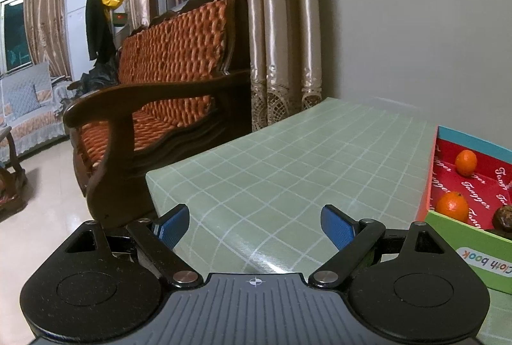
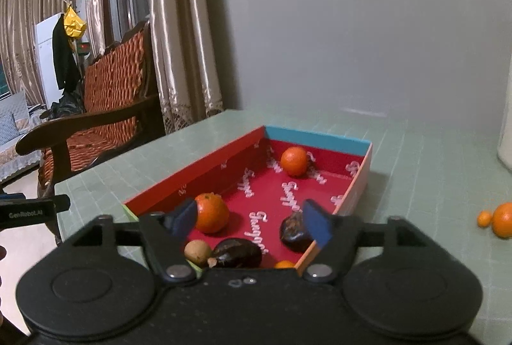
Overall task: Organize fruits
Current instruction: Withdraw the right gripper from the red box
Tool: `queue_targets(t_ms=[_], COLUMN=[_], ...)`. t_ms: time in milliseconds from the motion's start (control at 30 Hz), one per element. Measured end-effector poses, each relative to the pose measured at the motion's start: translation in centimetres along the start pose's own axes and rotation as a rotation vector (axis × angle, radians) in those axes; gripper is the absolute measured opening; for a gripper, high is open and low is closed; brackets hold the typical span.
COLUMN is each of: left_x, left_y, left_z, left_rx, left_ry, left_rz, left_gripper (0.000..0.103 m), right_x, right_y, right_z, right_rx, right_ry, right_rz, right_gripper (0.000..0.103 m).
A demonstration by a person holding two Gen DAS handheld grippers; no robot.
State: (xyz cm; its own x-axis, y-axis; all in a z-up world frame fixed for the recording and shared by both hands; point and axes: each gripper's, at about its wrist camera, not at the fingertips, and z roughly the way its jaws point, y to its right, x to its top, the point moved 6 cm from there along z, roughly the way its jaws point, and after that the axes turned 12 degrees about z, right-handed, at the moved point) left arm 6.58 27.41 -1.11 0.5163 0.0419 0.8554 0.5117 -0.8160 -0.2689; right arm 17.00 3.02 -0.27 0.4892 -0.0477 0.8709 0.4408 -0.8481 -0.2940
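With our right gripper [image 2: 252, 222] open and empty over the box [image 2: 320, 138], we see two loose oranges [image 2: 502, 218] on the table [image 2: 416, 153] well off to its right; our left gripper [image 1: 255, 226], also open, sits farther away.

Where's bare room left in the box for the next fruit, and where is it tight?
Free: the red floor of the box between the far orange and the near orange. Crowded: the near end, where the brown round fruit and two dark fruits cluster. Outside, the green mat left of the box is bare.
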Motion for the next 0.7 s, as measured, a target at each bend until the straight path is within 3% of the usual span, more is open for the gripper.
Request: queue_targets(t_ms=[433,700], left_x=[1.0,2.1], left_y=[2.8,7.3], left_z=[-1.8,-4.3], left_rx=[-0.040,-0.105], left_ry=[0.061,0.136], left_rz=[0.045,0.094], left_gripper=[0.089,0.089], right_x=[1.3,1.7], right_y=[1.7,5.0], right_z=[-2.3,-4.7], right_rx=[-0.047,-0.134], right_ry=[0.059,0.102], right_rz=[0.009,0.031], right_gripper=[0.082,0.085])
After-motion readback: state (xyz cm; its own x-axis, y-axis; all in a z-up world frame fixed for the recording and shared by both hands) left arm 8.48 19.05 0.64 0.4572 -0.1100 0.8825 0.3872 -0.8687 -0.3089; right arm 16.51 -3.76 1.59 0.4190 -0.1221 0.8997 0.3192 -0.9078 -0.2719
